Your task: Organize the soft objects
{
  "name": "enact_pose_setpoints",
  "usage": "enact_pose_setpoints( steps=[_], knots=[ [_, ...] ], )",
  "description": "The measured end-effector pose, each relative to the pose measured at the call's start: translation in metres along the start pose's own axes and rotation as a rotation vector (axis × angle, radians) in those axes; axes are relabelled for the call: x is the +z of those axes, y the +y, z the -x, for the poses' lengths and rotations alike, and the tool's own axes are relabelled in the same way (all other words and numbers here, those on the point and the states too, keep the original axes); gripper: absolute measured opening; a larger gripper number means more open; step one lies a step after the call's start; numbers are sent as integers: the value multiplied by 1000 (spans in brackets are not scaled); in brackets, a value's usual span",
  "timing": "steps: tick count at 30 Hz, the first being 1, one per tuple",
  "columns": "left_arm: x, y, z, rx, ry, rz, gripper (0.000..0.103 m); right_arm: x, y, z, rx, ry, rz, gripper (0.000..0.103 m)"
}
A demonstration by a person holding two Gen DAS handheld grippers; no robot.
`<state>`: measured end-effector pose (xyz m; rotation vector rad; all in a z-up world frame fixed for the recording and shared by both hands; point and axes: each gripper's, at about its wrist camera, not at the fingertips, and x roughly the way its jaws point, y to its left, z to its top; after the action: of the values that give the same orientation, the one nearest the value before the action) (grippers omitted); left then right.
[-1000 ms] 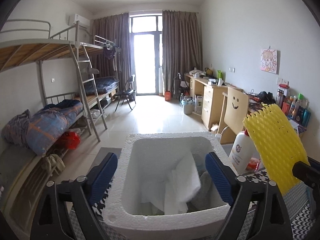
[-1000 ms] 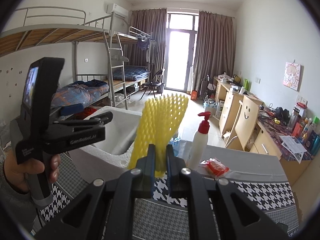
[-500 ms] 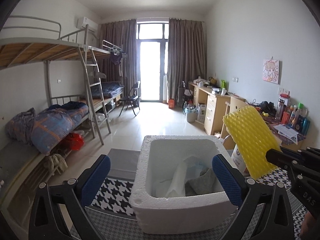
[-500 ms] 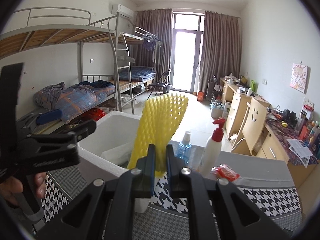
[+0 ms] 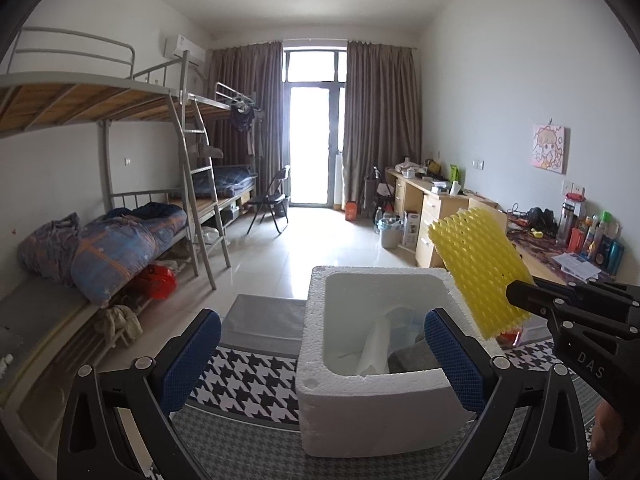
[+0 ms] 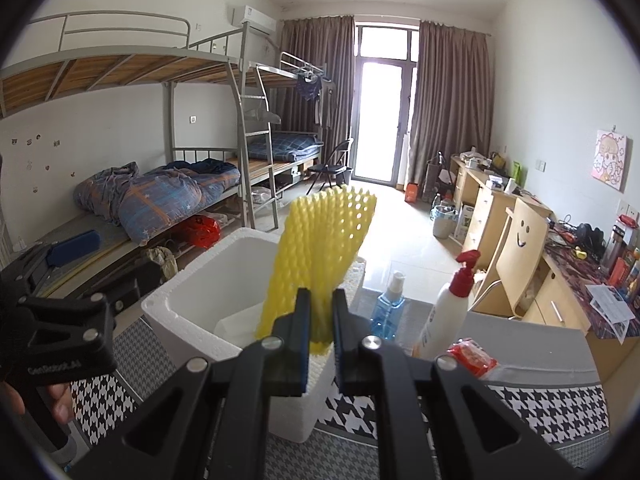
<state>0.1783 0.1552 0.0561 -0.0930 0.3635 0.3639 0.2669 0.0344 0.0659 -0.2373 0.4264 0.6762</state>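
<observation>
The right gripper (image 6: 320, 316) pinches the lower end of the yellow foam net (image 6: 324, 248) at frame centre, so the net stands upright above the foam box (image 6: 192, 296) — presumably ready to drop in. The left gripper (image 5: 320, 344), fingers spread wide and holding nothing, straddles the box's near wall. White sheets and grey cloth fill the box's right part; its left side looks freer — the rim at lower centre is the edge to clear.
</observation>
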Motion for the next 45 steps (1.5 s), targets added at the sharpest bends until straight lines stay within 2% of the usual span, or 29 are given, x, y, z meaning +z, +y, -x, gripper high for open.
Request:
enact_pose_setpoints(
  steps=[15,28,30,32,34,35,38,45],
  knots=[
    [-17,8,10,28,-14,-10,102,2,13,-24,28,26,32,13],
    [-26,21,7,36,16,13,102,4,20,-40,64,52,39,13],
    [-26,22,7,36,16,17,102,3,22,-43,63,58,52,18],
    [-27,23,8,36,16,19,102,3,24,-45,76,69,64,45],
    [-27,24,7,37,18,21,102,2,27,-45,74,58,73,61],
    [-27,24,7,38,19,22,102,1,28,-44,69,52,81,65],
    [-26,24,7,38,18,23,102,1,31,-42,67,44,104,66],
    [-28,22,9,34,11,18,102,3,23,-36,68,40,63,67]
  ],
)
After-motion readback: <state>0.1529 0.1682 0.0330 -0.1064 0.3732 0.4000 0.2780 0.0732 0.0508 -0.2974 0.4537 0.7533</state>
